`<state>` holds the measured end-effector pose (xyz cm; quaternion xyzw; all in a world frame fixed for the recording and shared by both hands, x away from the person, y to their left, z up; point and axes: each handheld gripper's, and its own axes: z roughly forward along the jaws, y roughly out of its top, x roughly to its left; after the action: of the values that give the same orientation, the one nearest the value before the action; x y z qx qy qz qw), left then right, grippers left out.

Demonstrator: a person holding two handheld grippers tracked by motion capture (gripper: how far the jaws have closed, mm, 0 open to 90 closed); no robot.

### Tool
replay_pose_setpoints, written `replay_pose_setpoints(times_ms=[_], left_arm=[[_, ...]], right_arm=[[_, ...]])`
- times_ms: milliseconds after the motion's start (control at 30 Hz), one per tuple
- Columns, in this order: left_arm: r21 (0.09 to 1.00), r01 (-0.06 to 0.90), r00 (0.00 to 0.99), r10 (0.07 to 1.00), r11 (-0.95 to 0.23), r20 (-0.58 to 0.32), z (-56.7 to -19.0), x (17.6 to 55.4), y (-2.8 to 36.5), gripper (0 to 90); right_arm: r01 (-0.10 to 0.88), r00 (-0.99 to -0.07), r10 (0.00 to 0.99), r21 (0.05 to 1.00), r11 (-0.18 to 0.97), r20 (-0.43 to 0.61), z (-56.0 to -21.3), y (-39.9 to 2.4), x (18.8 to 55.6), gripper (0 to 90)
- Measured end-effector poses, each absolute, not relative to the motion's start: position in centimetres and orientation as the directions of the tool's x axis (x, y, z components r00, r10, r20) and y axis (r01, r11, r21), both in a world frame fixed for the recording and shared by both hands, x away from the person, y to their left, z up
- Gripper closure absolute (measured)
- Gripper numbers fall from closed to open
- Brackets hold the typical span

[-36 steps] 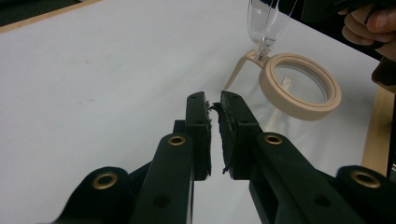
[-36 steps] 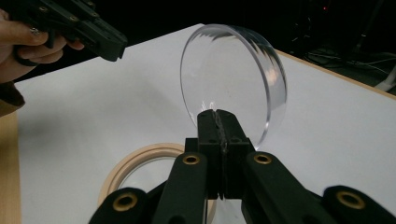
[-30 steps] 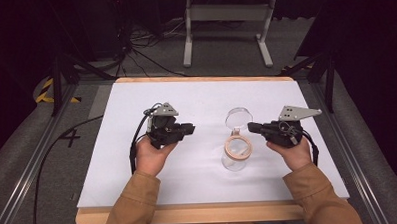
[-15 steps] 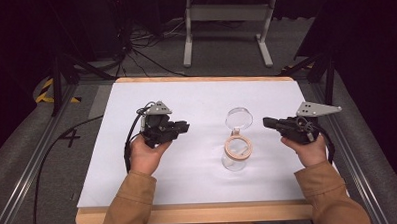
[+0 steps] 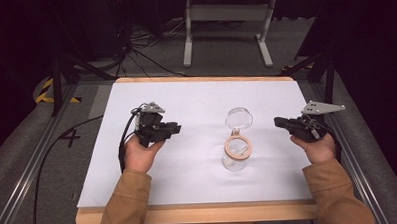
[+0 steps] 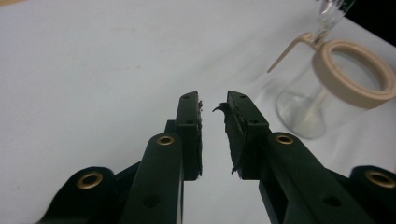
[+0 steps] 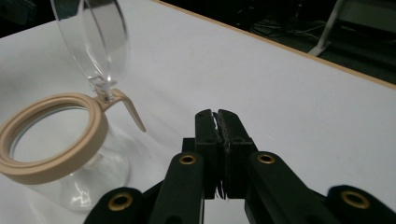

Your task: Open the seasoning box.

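My left gripper [image 5: 173, 129] hovers with its jaws a little apart, empty; my right gripper [image 5: 279, 121] has its jaws pressed together on nothing. Between them, apart from both, the clear glass jar [image 5: 236, 151] stands upright on the white table [image 5: 196, 102], its tan-rimmed mouth uncovered, its clear hinged lid [image 5: 238, 117] tipped back.

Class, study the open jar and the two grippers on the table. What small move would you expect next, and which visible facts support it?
Probably the left gripper eases toward the glass jar to steady it. Its jaws stand slightly apart and point at the jar, which stands upright with its clear lid hinged open above the beige rim. The right gripper, jaws closed on nothing, sits farther off, so it seems less ready.
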<state>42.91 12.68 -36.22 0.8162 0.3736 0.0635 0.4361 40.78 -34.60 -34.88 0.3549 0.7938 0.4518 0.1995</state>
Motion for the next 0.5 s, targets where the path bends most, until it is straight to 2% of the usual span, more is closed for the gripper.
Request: replay_pose_setpoints(times_ms=[500], left_arm=[[0.702,0.634,0.644,0.724,-0.324,-0.247,-38.8,44.3,14.3,73.4]], right_arm=[[0.548,-0.574,0.815,0.779,0.304,0.085,-39.3,-37.3,43.2,84.1]])
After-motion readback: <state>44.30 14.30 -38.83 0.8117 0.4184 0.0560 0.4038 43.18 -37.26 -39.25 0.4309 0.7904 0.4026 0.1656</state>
